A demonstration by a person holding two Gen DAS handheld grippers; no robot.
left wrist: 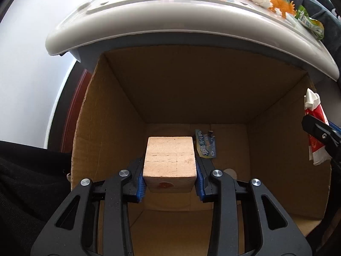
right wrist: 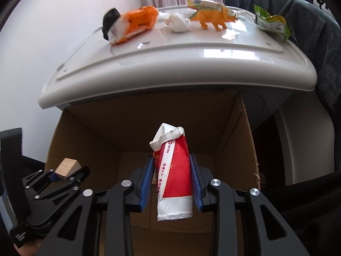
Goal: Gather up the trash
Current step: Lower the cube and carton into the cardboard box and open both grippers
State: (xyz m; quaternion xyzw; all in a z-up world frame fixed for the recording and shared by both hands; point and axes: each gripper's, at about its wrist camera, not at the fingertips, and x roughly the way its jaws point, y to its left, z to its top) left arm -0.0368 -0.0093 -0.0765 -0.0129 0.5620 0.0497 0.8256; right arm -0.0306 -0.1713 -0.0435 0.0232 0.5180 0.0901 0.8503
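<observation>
My left gripper [left wrist: 169, 171] is shut on a wooden block [left wrist: 169, 161] and holds it over the open cardboard box [left wrist: 110, 111]. A blue wrapper [left wrist: 206, 144] lies on the box floor. My right gripper [right wrist: 171, 180] is shut on a crushed red-and-white paper cup [right wrist: 173, 177], held above the same box [right wrist: 85, 132]. The cup [left wrist: 315, 128] and right gripper [left wrist: 321, 136] show at the right edge of the left wrist view. The left gripper with the block [right wrist: 66, 167] shows at lower left of the right wrist view.
A white plastic lid [right wrist: 191, 64] overhangs the box's far side. On it lie an orange wrapper [right wrist: 134, 24], a crumpled white tissue [right wrist: 178, 23], an orange toy dinosaur [right wrist: 215, 17] and a green wrapper [right wrist: 271, 22]. Dark cloth [right wrist: 309, 21] lies to the right.
</observation>
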